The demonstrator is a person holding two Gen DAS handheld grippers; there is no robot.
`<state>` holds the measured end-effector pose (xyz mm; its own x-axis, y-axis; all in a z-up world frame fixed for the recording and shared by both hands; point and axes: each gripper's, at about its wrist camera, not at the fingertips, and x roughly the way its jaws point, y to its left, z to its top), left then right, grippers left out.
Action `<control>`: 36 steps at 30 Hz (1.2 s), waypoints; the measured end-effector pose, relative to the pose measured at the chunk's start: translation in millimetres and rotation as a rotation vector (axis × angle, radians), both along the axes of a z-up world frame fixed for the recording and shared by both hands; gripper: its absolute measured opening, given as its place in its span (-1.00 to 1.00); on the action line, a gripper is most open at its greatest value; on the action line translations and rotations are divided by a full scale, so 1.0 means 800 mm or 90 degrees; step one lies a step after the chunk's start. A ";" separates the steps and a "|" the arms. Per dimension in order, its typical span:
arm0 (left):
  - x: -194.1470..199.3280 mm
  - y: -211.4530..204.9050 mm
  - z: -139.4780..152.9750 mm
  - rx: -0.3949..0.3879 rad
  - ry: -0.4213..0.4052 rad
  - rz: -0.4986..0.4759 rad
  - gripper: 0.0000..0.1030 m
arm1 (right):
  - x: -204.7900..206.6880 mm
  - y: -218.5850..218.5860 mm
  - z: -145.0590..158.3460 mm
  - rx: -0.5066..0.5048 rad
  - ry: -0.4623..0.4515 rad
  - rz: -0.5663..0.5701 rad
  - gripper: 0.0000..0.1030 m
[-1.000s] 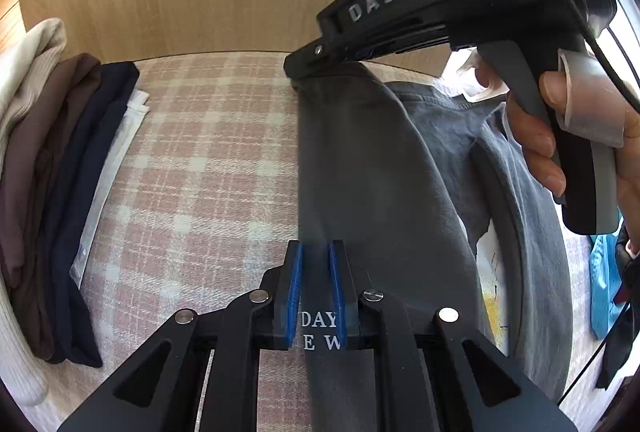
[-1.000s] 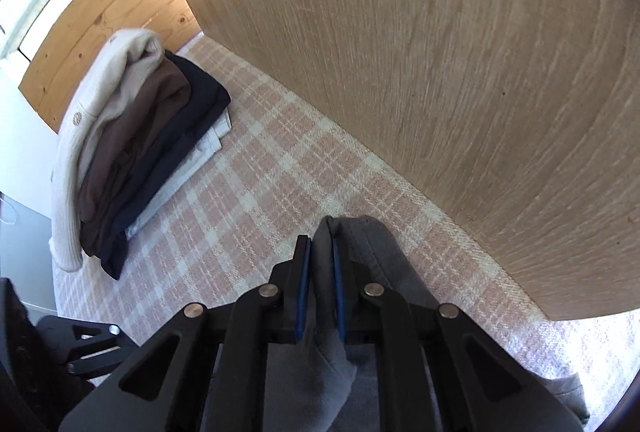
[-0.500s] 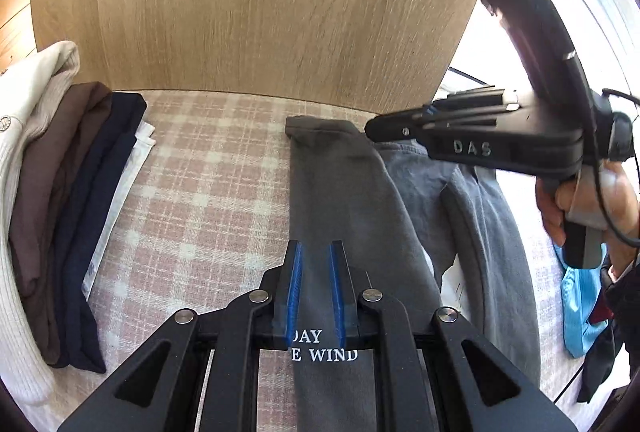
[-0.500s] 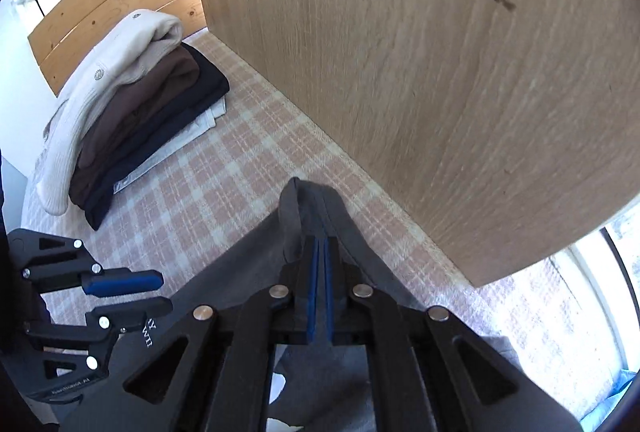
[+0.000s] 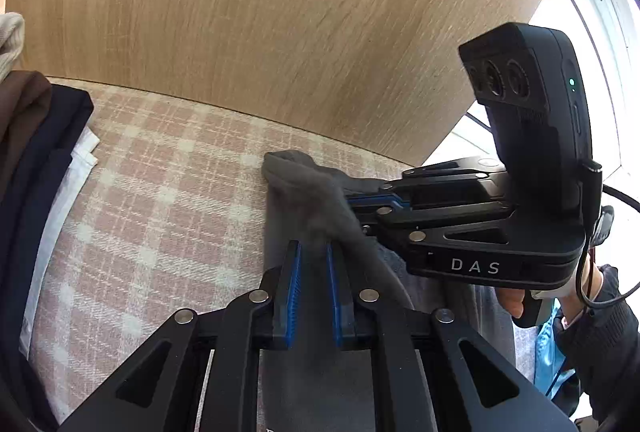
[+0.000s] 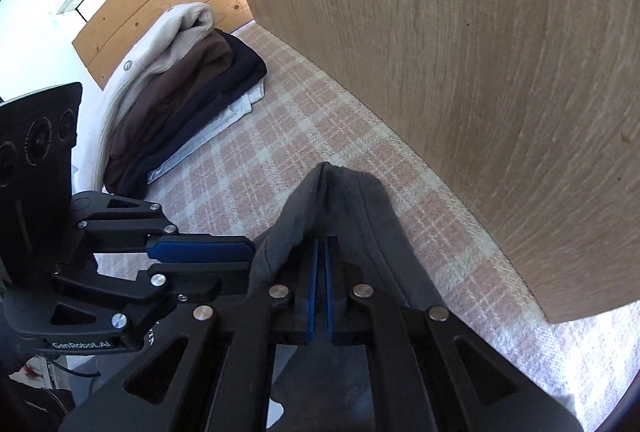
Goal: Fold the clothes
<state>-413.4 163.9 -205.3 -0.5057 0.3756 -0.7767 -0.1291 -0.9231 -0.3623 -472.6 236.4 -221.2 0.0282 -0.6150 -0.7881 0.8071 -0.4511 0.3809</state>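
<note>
A dark grey garment (image 5: 304, 187) lies on the pink plaid cover (image 5: 160, 191), its far end bunched and lifted. My left gripper (image 5: 313, 264) points along it. Grey cloth fills the gap between its blue pads (image 5: 294, 272). My right gripper (image 5: 352, 207) comes in from the right and meets the cloth just ahead of the left one. In the right wrist view, my right gripper (image 6: 321, 252) has its pads nearly together on the garment (image 6: 348, 191), which tents up in front of it. My left gripper (image 6: 250, 260) touches the cloth's left edge.
A stack of folded clothes (image 6: 180, 83), cream, brown, navy and white, sits at the left of the cover (image 6: 304, 111). A light wood panel (image 5: 280, 31) stands close behind. A hand (image 5: 510, 306) holds the right gripper, with blue fabric (image 5: 548, 360) below it.
My right gripper let go of the garment's far corner, swung right, and now pinches the cloth close ahead of my left gripper. My left gripper moved forward along the garment.
</note>
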 end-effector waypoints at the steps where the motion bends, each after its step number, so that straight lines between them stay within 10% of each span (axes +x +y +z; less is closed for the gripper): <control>1: 0.001 0.001 0.001 -0.001 0.007 -0.001 -0.81 | -0.001 -0.002 0.000 -0.010 -0.013 0.008 -0.93; 17: -0.007 0.025 -0.016 0.016 -0.002 -0.004 -0.82 | 0.007 -0.019 0.062 0.035 0.114 -0.002 -0.95; 26: 0.001 0.030 -0.016 0.003 -0.003 -0.001 -0.82 | -0.010 -0.052 0.019 0.140 0.188 -0.056 -0.93; 36: 0.010 0.034 -0.017 -0.017 -0.023 0.023 -0.80 | -0.003 -0.059 0.019 0.107 0.133 -0.032 -0.93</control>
